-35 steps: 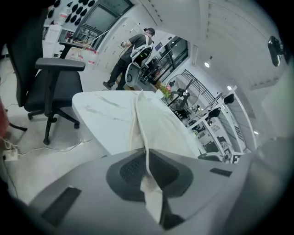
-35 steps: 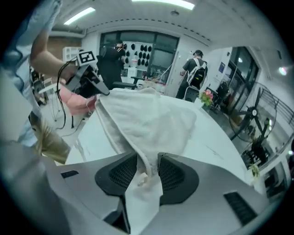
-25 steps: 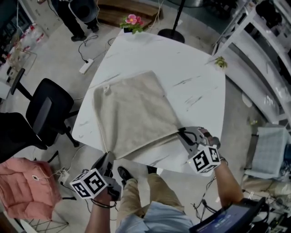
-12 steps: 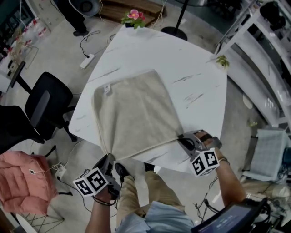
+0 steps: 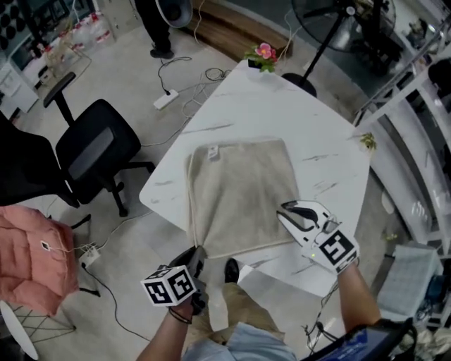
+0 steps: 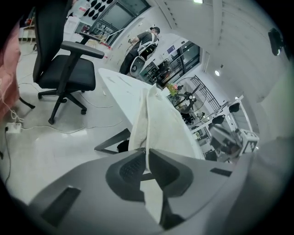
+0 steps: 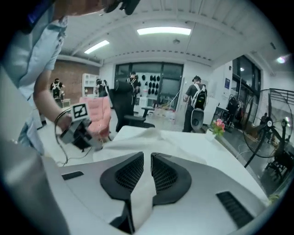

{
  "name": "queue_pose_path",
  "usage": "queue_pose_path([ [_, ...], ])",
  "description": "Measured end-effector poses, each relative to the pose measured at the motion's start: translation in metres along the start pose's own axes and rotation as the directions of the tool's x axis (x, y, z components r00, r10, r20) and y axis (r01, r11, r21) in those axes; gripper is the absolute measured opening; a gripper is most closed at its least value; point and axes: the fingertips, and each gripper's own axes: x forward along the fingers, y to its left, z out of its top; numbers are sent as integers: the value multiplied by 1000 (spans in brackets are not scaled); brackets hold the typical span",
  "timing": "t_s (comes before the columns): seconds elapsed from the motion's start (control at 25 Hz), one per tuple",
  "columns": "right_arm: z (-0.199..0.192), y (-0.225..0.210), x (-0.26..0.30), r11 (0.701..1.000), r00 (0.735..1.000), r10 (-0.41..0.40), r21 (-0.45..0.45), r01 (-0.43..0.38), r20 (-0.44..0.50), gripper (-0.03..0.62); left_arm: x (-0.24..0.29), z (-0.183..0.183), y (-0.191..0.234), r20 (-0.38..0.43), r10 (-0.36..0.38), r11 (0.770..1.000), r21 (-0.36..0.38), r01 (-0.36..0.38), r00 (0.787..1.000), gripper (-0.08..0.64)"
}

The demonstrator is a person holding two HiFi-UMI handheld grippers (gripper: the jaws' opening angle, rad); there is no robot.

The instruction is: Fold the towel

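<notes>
Right hand-held gripper (image 5: 286, 210) has come up off the desk's 5 o'clock edge and swung in over the towel (image 5: 239, 190), toward 12. Its jaws have just been opening a little. They're now a narrow slit with cloth in it and trailing out below, so the near-right corner rides along. Left hand-held gripper (image 5: 199, 255) has barely shifted. It's just off the 7 o'clock edge, jaws pressed together on the near-left corner, cloth running from it up onto the desk (image 5: 331, 127).

Read: first fold is starting, near edge going toward the far edge. Only the right side is up, so the left has to follow or the fold skews. If the right grip is loosening mid-carry, the corner could slip out.

Towel: beige, mostly flat mid-desk, tag (image 5: 213, 151) at its 11 o'clock corner.

Surface: white, marble-veined, looks smooth, so cloth should slide easily. Flower pot (image 5: 264, 56) sits at the 12 o'clock corner and a small plant (image 5: 366, 141) at the 3 o'clock corner, both well apart from the towel.

Room: black office chair (image 5: 99, 151) at 9, pink chair (image 5: 28, 254) at 8, power strip (image 5: 168, 99) on the floor at 11, fan (image 5: 331, 21) at 1, shelving (image 5: 416, 127) at 3, a person (image 5: 151, 21) standing near 11.
</notes>
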Motion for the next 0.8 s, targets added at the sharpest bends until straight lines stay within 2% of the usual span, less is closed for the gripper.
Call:
queue_pose_path([
  [0.12,56,-9,71,1000,999,16,9,-17,48,56,1,1,-4,4,-16,1000,-16,16,1000,27],
  [0.24,78,-14,150,997,999,45,-58,-44,7,43,1,4,-7,7,-36,999,-29,37,999,26],
  [0.4,69,-13,230,986,987,83,-135,-102,-134,41,-1,3,-5,-1,-57,997,-42,57,998,26],
  [0.56,59,-14,272,980,972,108,-140,-140,-210,41,-1,3,-3,-5,-85,995,-59,85,996,26],
  [0.64,53,-16,285,979,963,123,-129,-158,-240,41,-1,6,0,2,-100,992,-73,100,995,26],
  [0.8,50,-20,295,981,953,177,-31,-190,-248,41,-8,13,9,24,-119,988,-100,121,993,28],
])
